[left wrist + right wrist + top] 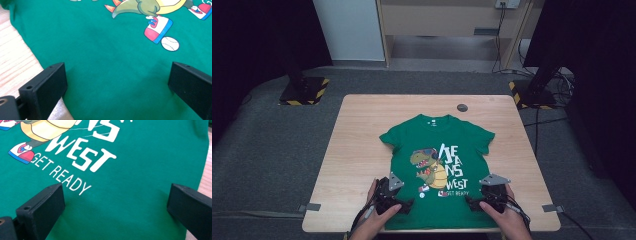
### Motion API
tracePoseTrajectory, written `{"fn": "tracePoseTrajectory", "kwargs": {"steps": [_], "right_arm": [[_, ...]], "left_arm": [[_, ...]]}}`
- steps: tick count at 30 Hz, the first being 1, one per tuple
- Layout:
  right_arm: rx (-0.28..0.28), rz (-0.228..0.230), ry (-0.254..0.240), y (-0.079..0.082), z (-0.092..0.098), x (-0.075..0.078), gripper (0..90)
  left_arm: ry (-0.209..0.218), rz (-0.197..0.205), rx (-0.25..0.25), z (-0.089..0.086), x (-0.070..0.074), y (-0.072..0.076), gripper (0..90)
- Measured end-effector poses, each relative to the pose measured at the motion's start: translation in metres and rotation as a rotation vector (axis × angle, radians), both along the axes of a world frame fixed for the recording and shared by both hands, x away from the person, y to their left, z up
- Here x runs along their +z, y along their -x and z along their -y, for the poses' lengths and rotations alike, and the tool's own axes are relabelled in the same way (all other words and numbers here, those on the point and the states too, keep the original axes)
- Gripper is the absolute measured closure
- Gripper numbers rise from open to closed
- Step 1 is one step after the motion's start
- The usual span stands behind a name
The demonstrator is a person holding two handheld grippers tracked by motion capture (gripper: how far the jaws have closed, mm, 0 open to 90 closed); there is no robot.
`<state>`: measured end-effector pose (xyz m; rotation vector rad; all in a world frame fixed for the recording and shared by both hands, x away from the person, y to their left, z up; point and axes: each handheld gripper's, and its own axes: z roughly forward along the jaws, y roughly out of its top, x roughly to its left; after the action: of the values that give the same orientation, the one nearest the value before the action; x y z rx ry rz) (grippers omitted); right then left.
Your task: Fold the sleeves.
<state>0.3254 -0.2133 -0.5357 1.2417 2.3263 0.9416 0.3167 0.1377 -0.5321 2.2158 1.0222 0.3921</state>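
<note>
High view: the green T-shirt (439, 165) lies flat, print up, in the middle of the wooden table (357, 150), its hem at the near edge. The left gripper (398, 205) and right gripper (477, 201) sit at the two hem corners. No container stands on the table.

Left gripper view: the jaws stand wide apart over plain fabric near the shirt's side edge; to fold cleanly, I judge each should pinch the hem itself, both layers.

Right gripper view: jaws likewise spread, holding nothing, just below the white lettering (82, 150); lifting both corners evenly should keep the fold straight.
</note>
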Motion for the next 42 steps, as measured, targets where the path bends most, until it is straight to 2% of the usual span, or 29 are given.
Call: {"fn": "tracePoseTrajectory", "kwargs": {"steps": [13, 29, 31, 33, 36, 42], "right_arm": [[0.002, -0.001, 0.002, 0.010, -0.002, 0.000, 1.4], [0.010, -0.025, 0.017, 0.024, -0.006, 0.002, 0.8], [0.015, -0.029, 0.020, 0.024, -0.006, 0.003, 0.7], [0.030, -0.036, 0.019, 0.023, -0.006, 0.005, 3.4], [0.035, -0.015, 0.010, 0.020, -0.007, 0.010, 1.7], [0.032, 0.005, 0.025, -0.003, -0.013, 0.017, 3.0]], "left_arm": [[-0.012, -0.014, -0.007, -0.001, 0.001, 0.010, 0.8], [-0.023, -0.027, -0.008, -0.002, 0.003, 0.026, 0.9], [-0.028, -0.029, -0.010, -0.002, 0.004, 0.025, 1.4], [-0.008, -0.026, -0.004, -0.002, 0.007, 0.024, 2.5], [0.004, -0.022, 0.006, -0.001, 0.010, 0.016, 2.5], [0.024, -0.005, 0.033, 0.004, 0.018, -0.008, 2.6]]}}
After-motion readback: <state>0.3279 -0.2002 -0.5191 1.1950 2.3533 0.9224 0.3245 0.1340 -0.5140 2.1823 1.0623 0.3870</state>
